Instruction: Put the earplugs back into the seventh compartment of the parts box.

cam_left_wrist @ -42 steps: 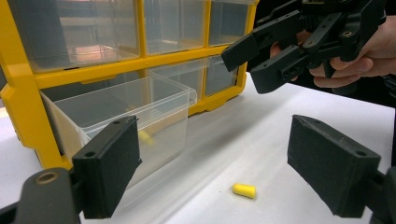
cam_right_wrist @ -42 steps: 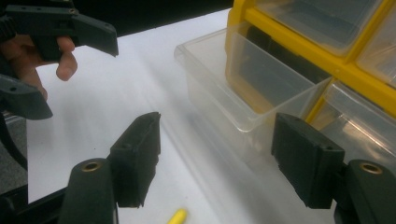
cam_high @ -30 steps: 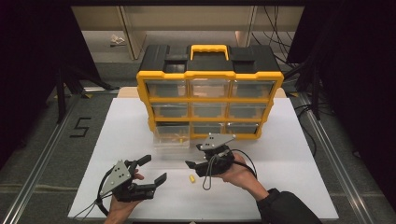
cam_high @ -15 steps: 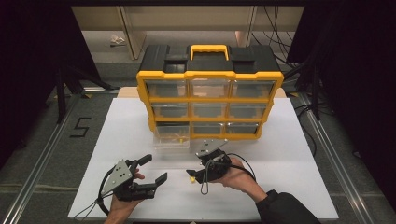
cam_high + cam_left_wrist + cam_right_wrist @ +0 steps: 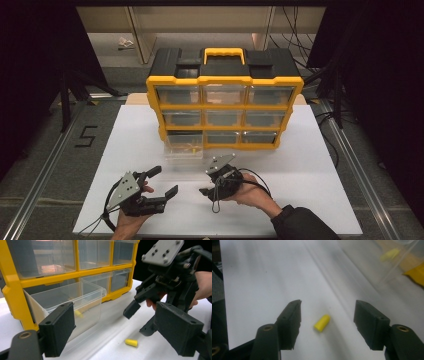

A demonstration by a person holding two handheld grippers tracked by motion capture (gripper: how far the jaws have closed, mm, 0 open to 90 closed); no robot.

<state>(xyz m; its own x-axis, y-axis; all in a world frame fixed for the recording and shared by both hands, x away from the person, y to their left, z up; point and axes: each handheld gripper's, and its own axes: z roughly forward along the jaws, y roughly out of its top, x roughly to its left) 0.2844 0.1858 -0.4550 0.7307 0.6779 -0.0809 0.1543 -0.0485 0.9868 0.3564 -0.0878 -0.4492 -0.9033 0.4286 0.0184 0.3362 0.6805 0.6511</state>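
A white tabletop stands on grey floor marked "5", flanked by black curtains, under dim light.

Right gripper poised over a yellow earplug on the white worktop.

Its two black jaws stand wide apart, rising from the bottom edge, and the small yellow earplug lies on the worktop between them, touching neither and a little nearer the left jaw. It lies on its side, angled up toward the right. Farther off at the upper right sits a clear plastic drawer, blurred, with another yellow earplug showing through its wall and a patch of yellow just beside it at the right edge.
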